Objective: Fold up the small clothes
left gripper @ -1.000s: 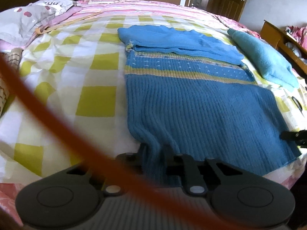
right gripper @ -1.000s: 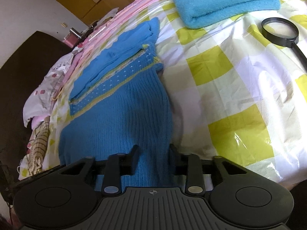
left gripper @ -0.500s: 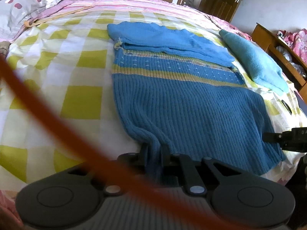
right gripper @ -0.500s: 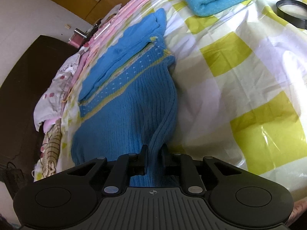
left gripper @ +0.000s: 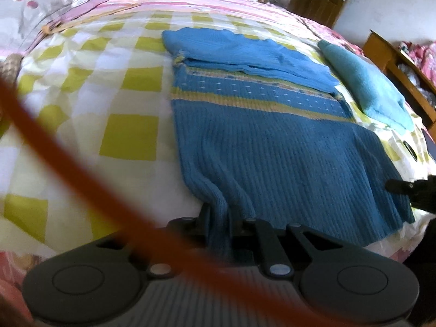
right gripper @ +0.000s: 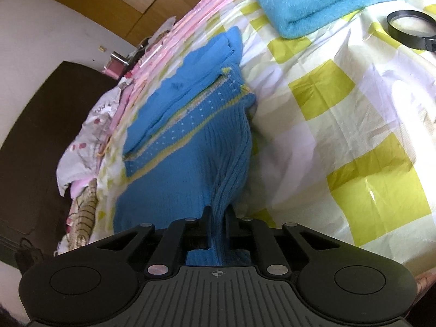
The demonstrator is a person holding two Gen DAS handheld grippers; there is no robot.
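Sweater (left gripper: pixel 272 147) hem pinched by both grippers' jaws; no writing legible.

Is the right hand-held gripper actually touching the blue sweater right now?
Touching. The right wrist view shows the right hand-held gripper shut on a bunched fold of the blue sweater, with knit pinched between both fingers.
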